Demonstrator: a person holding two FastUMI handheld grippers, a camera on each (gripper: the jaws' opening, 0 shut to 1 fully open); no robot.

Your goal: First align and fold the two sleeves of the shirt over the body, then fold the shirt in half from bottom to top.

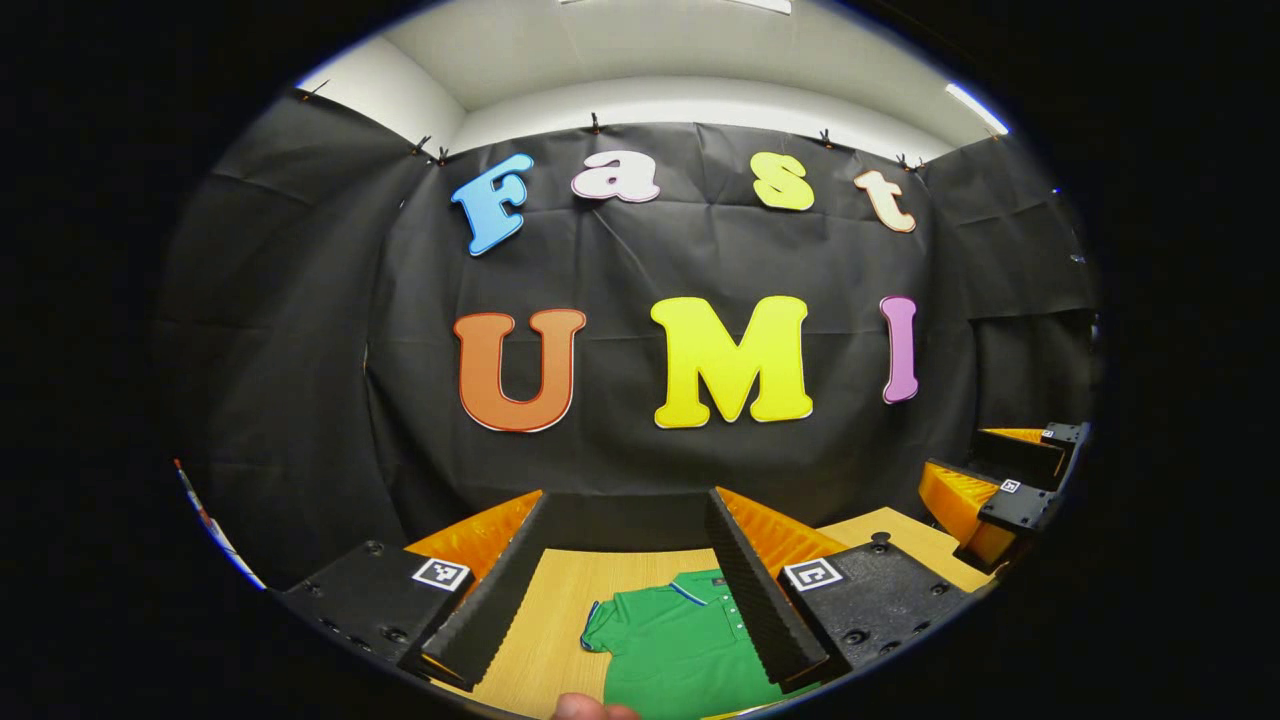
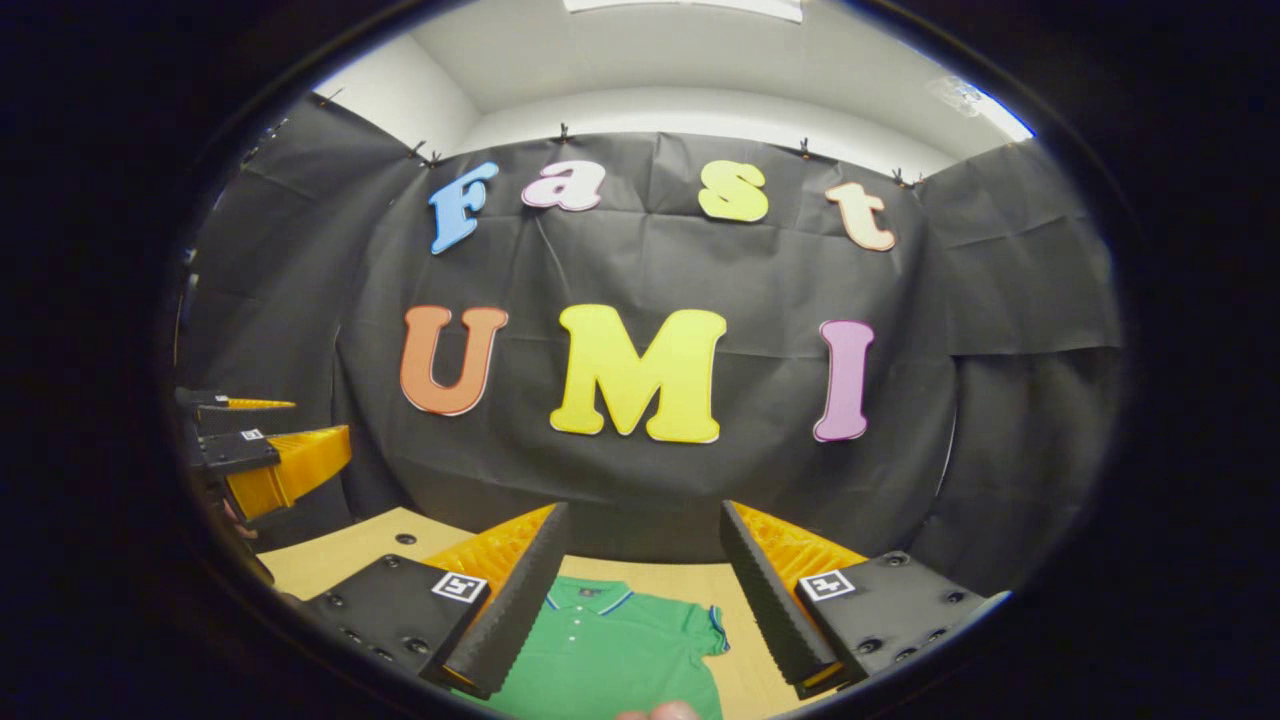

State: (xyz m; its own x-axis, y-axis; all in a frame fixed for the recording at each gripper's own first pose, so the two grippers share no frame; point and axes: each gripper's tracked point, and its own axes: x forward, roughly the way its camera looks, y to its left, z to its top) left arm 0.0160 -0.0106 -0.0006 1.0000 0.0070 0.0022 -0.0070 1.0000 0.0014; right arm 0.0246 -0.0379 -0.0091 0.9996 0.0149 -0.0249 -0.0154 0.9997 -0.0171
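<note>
**Both tools held apart above a flat green shirt**

Fingertip flesh (image 1: 592, 709) is seen at the very bottom edge of the left gripper view, just below the shirt (image 1: 680, 645). Farther up, the left tool (image 1: 628, 590) is held released, its two fingers spread wide with nothing between them, pointed level toward the booth wall. The green polo shirt is laid flat on the wooden surface (image 1: 560, 610) at the lower centre of the frame, its collar pointed away toward the wall and its long axis run from the bottom edge upward. One short sleeve is spread out to the left.

At the right edge of the same view, the right tool (image 1: 1010, 480) is seen, raised above the surface.

From the right gripper view, that tool is likewise seen released, fingers well apart, with the shirt below at lower centre, collar toward the wall, one sleeve spread to the right.
</note>
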